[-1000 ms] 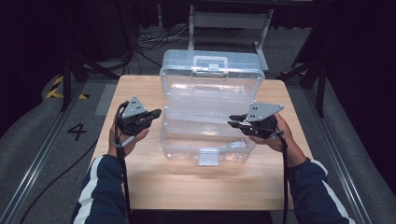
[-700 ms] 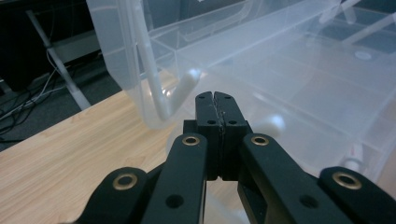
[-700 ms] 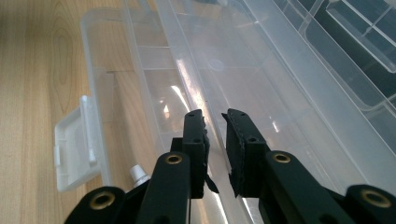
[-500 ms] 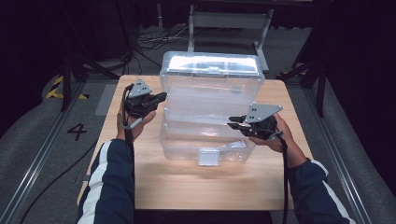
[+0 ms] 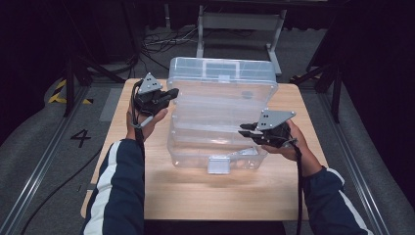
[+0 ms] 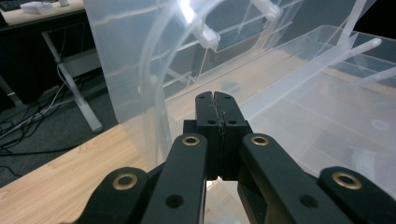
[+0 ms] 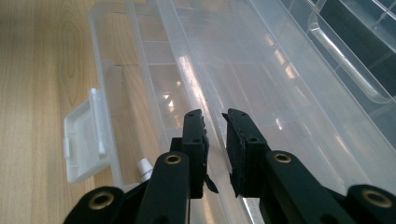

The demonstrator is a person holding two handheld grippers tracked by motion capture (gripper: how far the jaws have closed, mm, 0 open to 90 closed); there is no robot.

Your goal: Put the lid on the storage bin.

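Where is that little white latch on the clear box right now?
In the high view the latch hangs at the front middle of the clear box, near the person, left of the right gripper. It is flipped open.

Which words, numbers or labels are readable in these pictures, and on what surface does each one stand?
"4": painted in black on the grey floor left of the table, marked at in the high view.
The clear plastic box carries no readable print or label in any view.
No other text is visible.
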